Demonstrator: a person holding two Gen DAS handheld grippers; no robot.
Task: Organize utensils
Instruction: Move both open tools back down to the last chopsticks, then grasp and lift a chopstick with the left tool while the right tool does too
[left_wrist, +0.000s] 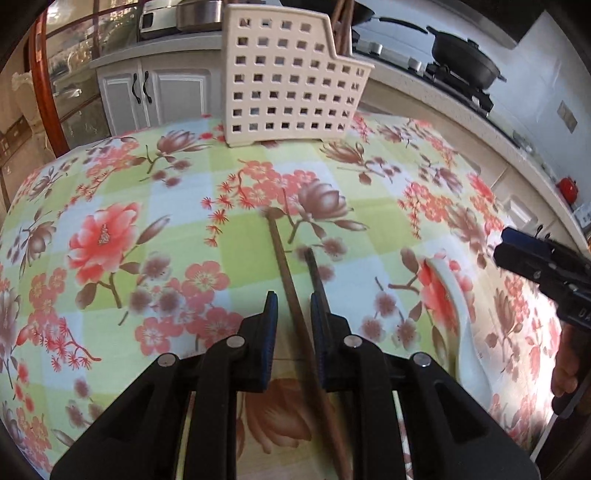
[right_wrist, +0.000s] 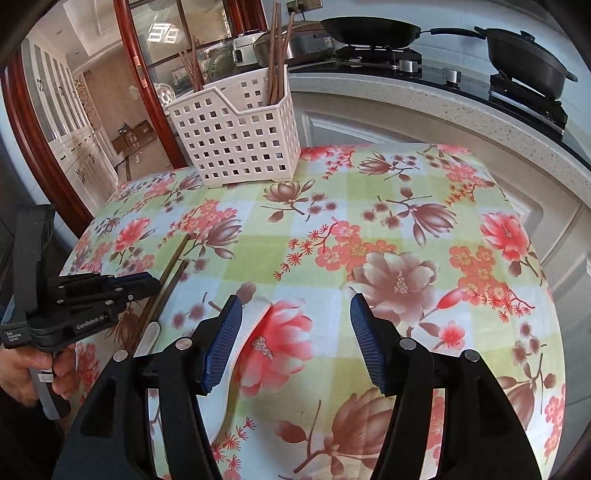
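Nearest my left wrist camera, the left gripper (left_wrist: 293, 314) sits low in the frame with its blue-padded jaws drawn narrow around a pair of brown wooden chopsticks (left_wrist: 291, 295). The sticks lie on the tablecloth and run up between the pads toward the middle of the frame. One stick is against the right pad; I cannot tell whether the pads actually pinch them.

In the right wrist view, the right gripper (right_wrist: 295, 306) stands wide open over the floral cloth. A white ceramic spoon (right_wrist: 236, 354) lies under and just beside its left pad, apart from the right pad. Nothing is gripped.

The flowered green-and-white checked tablecloth (left_wrist: 122, 206) covers the table. At its far edge, top centre of the left view, stands the cream perforated plastic utensil basket (left_wrist: 288, 81), and the right view shows more brown chopsticks (right_wrist: 277, 62) upright inside it. A black frying pan (right_wrist: 369, 27) sits on the stove at the upper right.
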